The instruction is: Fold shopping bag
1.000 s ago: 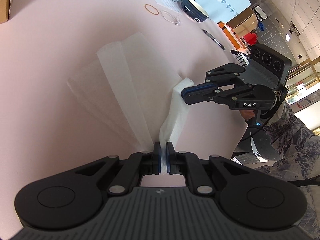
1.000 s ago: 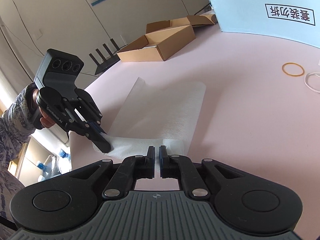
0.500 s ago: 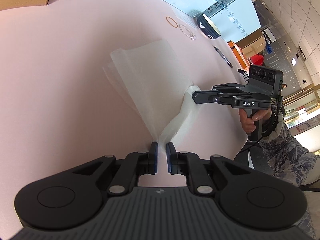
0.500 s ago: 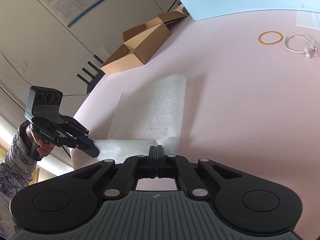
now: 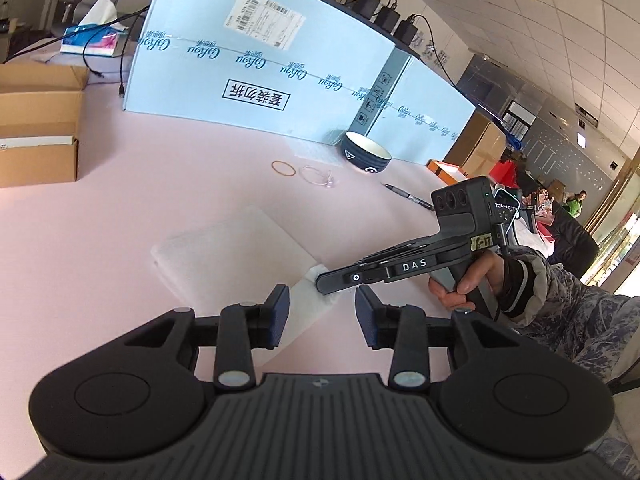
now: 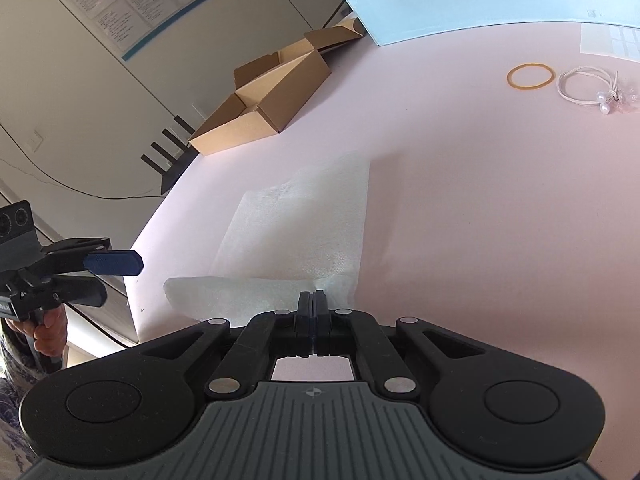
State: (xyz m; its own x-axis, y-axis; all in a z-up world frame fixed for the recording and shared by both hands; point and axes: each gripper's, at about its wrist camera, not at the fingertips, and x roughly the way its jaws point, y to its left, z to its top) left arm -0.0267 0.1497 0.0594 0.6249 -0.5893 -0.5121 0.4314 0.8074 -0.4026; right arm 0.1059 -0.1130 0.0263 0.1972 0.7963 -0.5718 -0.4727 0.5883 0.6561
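A folded white shopping bag (image 6: 304, 224) lies on the pink table (image 6: 480, 240). The right gripper (image 6: 314, 294), closed, pins the bag's near corner, its tips hiding any pinch. Left of the bag, the left gripper (image 5: 322, 316) is opening, empty.

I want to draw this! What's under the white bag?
Just the pink table. The white bag lies flat on it, folded over itself, so the bit of table and the bag layers underneath are covered.
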